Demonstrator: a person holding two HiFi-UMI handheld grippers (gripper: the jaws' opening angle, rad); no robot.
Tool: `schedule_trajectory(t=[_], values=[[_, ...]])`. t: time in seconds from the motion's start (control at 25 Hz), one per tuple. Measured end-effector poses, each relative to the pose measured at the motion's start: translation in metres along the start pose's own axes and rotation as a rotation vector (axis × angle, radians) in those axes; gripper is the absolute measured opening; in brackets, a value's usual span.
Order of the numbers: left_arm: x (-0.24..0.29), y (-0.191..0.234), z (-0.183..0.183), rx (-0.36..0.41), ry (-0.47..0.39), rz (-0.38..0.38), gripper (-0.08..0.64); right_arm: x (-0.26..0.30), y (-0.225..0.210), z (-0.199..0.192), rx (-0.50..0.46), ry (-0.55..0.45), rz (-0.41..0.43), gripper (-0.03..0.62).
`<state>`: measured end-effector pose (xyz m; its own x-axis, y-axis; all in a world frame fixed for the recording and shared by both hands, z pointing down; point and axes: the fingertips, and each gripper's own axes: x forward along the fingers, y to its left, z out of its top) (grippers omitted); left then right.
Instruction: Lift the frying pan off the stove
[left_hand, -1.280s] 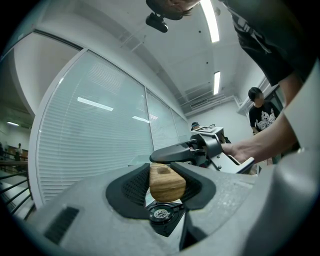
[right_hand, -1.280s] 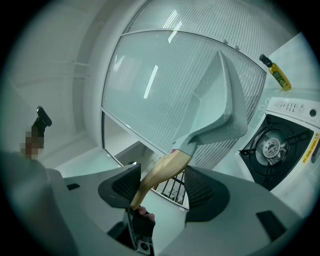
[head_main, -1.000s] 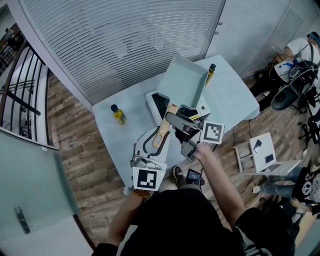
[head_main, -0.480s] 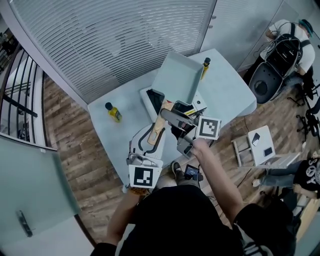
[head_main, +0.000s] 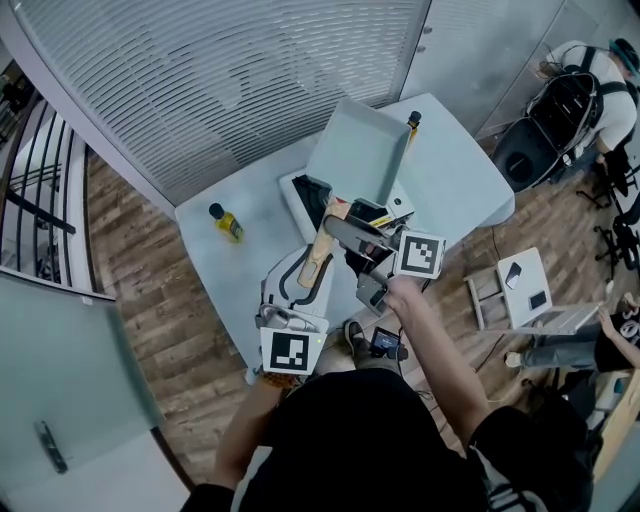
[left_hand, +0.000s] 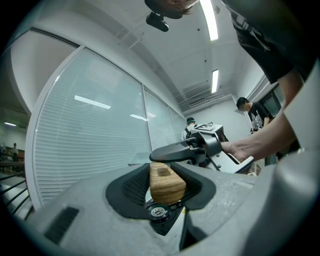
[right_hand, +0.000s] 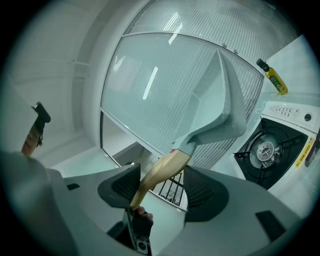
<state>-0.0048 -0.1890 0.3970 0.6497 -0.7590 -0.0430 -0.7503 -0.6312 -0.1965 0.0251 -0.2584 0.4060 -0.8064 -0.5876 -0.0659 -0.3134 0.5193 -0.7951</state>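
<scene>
The square pale-green frying pan (head_main: 355, 155) hangs tilted in the air above the white stove (head_main: 296, 205). From below it shows as a broad pale pan (right_hand: 220, 100). Its wooden handle (head_main: 322, 252) slants down toward me. My left gripper (head_main: 303, 278) is shut on the handle's blunt end (left_hand: 166, 182), with wood against both black pads. My right gripper (head_main: 347, 235) reaches across the handle farther up. In the right gripper view the handle (right_hand: 162, 172) passes slantwise between that gripper's (right_hand: 162, 189) wide-set jaws, with daylight beside the right pad.
The stove's black burner (right_hand: 265, 150) lies bare beneath the pan. Two yellow oil bottles (head_main: 228, 224) (head_main: 412, 125) stand on the pale table (head_main: 455, 185). A white stool (head_main: 525, 300) is on the wooden floor at right, a person sits beyond it (head_main: 590, 90), and a railing (head_main: 40, 190) runs at left.
The pan and both grippers keep the same pose. Only the head view has shifted a little, and the person at the back right has moved.
</scene>
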Motion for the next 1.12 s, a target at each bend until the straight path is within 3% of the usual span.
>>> schedule_trajectory(t=[1.12], values=[[0.006, -0.001, -0.013, -0.014, 0.028, -0.023, 0.14, -0.001, -0.015, -0.003, 0.014, 0.006, -0.029, 0.255]])
